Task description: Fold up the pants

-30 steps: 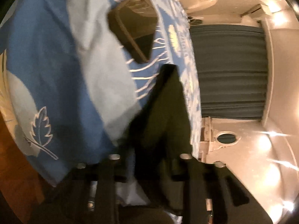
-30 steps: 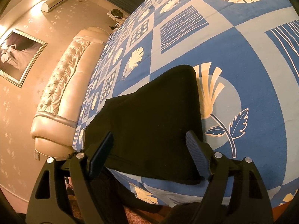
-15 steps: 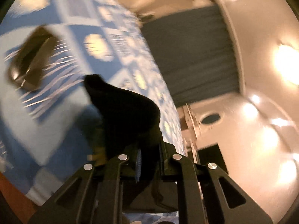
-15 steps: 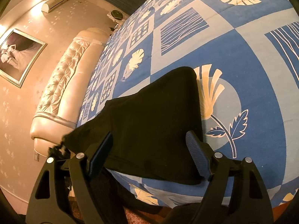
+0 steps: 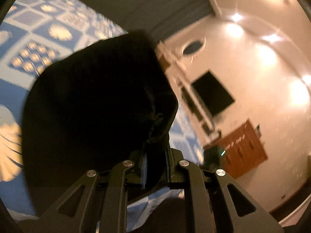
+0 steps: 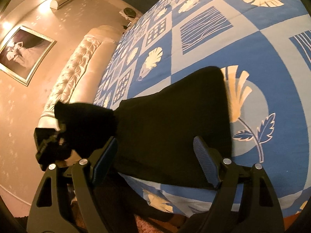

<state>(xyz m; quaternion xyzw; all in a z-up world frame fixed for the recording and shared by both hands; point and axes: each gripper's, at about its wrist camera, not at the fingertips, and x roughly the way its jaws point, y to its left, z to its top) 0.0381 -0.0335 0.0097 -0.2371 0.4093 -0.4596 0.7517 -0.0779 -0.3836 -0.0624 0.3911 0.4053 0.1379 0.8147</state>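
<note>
No writing or brand could be read anywhere. Nearest me, my left gripper point(image 5: 155, 167) was pinched on a bunched edge of the pants point(image 5: 93, 104), black soft cloth squeezed between its ribbed blue pads point(image 5: 144, 172); a second before, that cloth hung narrow below the tongs, and now it billowed wide across the left view. My right gripper point(image 6: 155, 155) hung with its jaws spread wide and nothing between them, the same as a second ago, just above the near hem. The pants lay mostly flat on the bed point(image 6: 252, 48), a dark trapezoid near the bed's edge, but their left corner, which had lain flat, was now lifted in a peak toward the left gripper, seen at the left of the right view. The bedspread was a blue and pale checker with cream shells, leaves and wavy lines. Beyond stood a tufted, glossy headboard point(image 6: 77, 66) and a framed picture point(image 6: 23, 54).
</note>
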